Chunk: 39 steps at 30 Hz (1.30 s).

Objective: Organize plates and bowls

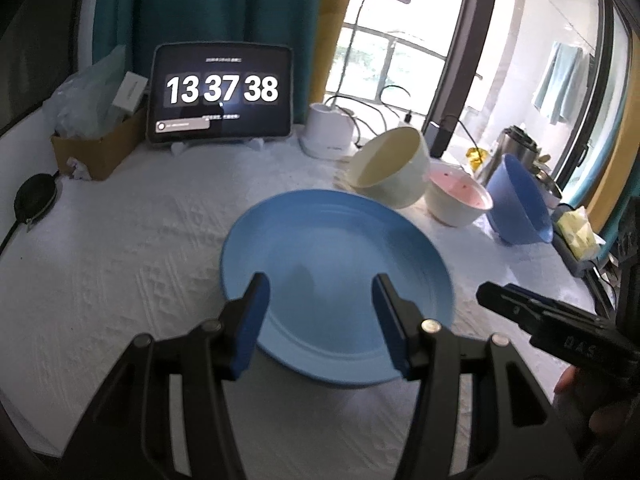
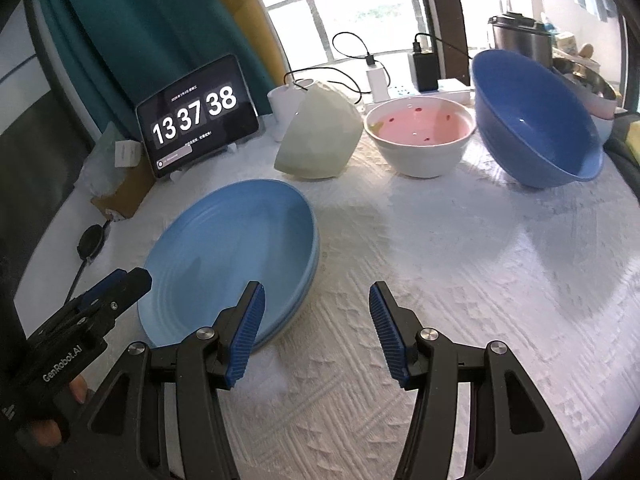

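A light blue plate (image 1: 336, 264) lies on the white tablecloth, and in the right wrist view the plate (image 2: 232, 248) shows a second rim under it, like a stack of two. My left gripper (image 1: 322, 292) hovers open over the plate's near half with nothing between its fingers. My right gripper (image 2: 316, 292) stands open just right of the plate's edge, over bare cloth. Behind the plate, a cream bowl (image 1: 390, 168) is tipped on its side. To its right stand a white bowl with a pink inside (image 2: 420, 136) and a tilted dark blue bowl (image 2: 532, 120).
A tablet showing a clock (image 1: 222, 92) stands at the back, with a cardboard box (image 1: 96, 148) to its left. A white lamp base (image 1: 328, 132) and chargers with cables (image 2: 420, 68) sit behind the bowls. A black round pad (image 1: 34, 196) lies at the left edge.
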{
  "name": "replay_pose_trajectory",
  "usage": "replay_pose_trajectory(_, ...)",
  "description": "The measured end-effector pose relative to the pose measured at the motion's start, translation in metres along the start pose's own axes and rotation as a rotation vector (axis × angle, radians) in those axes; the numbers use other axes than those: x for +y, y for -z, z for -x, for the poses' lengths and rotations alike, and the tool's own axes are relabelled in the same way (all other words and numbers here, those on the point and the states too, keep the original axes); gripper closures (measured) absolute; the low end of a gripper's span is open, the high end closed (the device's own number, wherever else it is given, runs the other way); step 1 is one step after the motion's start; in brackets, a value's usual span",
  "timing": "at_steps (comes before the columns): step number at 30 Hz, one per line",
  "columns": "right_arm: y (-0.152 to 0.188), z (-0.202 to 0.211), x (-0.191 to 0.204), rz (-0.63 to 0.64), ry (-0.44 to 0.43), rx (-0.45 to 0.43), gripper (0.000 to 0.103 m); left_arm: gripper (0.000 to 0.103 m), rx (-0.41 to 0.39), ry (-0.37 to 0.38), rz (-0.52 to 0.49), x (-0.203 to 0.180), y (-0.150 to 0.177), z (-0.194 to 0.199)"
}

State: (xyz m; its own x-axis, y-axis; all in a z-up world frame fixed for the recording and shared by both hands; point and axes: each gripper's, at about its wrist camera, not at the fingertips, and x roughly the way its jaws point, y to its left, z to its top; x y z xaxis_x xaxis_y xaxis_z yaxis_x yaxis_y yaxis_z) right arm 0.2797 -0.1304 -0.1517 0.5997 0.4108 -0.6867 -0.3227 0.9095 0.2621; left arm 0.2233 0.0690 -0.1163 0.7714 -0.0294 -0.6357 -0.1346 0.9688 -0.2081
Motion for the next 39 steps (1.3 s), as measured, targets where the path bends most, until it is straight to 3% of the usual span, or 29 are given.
replay_pose_trajectory(39, 0.023, 0.054, -0.111, -0.161, 0.005, -0.079, 0.046, 0.048, 0.030, 0.051, -0.185, -0.119, 0.016, 0.006)
